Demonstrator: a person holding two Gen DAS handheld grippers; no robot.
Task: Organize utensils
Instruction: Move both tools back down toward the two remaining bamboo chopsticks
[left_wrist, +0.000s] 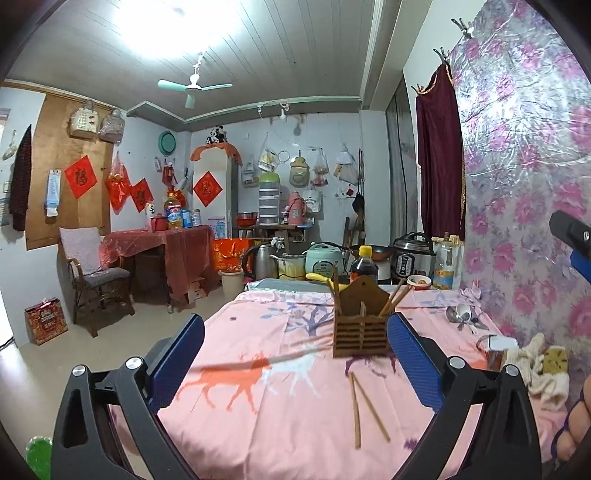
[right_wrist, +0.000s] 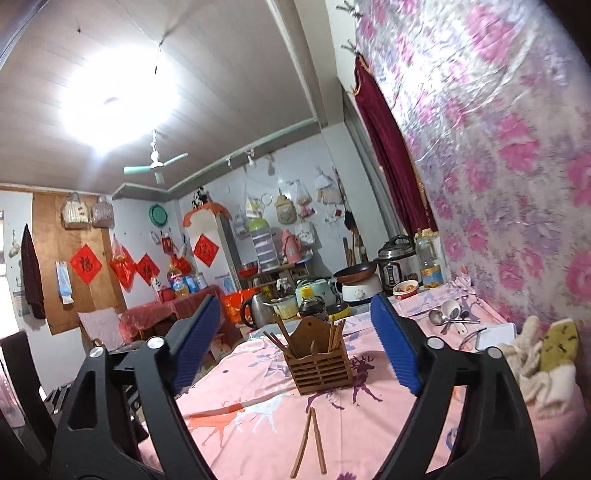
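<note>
1. Left gripper: jaws spread wide, nothing gripped.
2. Right gripper: jaws wide apart, nothing held.
3. Two loose chopsticks seen on pink worktop, just in front of wooden holder.
4. More chopsticks stood in holder; spoons laid by floral wall.

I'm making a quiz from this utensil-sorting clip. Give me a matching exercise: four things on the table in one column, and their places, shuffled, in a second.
Things:
1. wooden holder
2. loose chopsticks
3. spoons
4. yellow sponge

Places:
A. lying flat on the pink cloth, nearer the camera than the holder
B. on the crumpled towel by the flowered wall
C. standing mid-table with chopsticks upright in it
D. in a heap beyond the holder, towards the flowered wall

Pairs: 1-C, 2-A, 3-D, 4-B
</note>
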